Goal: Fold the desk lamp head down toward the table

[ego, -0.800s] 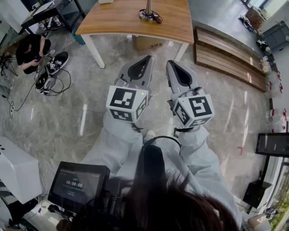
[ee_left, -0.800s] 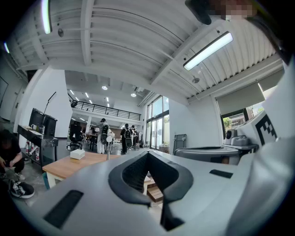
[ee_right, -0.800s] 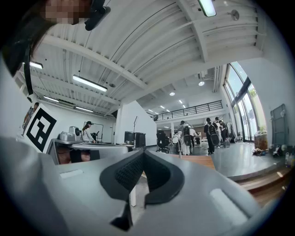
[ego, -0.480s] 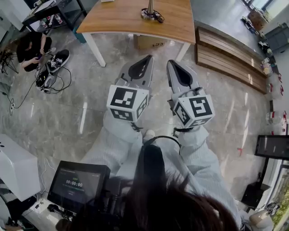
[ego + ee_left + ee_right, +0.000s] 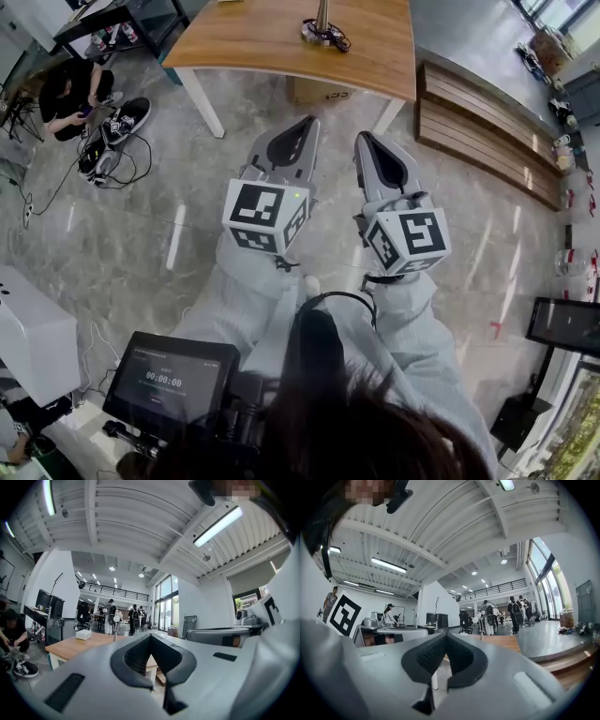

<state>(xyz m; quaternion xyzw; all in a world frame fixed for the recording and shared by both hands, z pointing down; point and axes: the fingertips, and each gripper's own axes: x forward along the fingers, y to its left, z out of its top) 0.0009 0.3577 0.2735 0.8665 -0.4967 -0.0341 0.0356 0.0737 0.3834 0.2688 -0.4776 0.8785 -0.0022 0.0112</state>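
Two grippers, and both have their jaws pressed together with nothing between them. The left gripper (image 5: 302,127) and right gripper (image 5: 366,141) sit side by side, pointing level over the tiled floor. The desk lamp (image 5: 322,30) stands well ahead on the wooden table (image 5: 234,47), its base on the tabletop and its stem running out of the head view. From the gripper views its head sits high on the stem, too small to read its angle. By my reckoning nothing is done yet. Left to do: reach the table, take the lamp head and fold it down.
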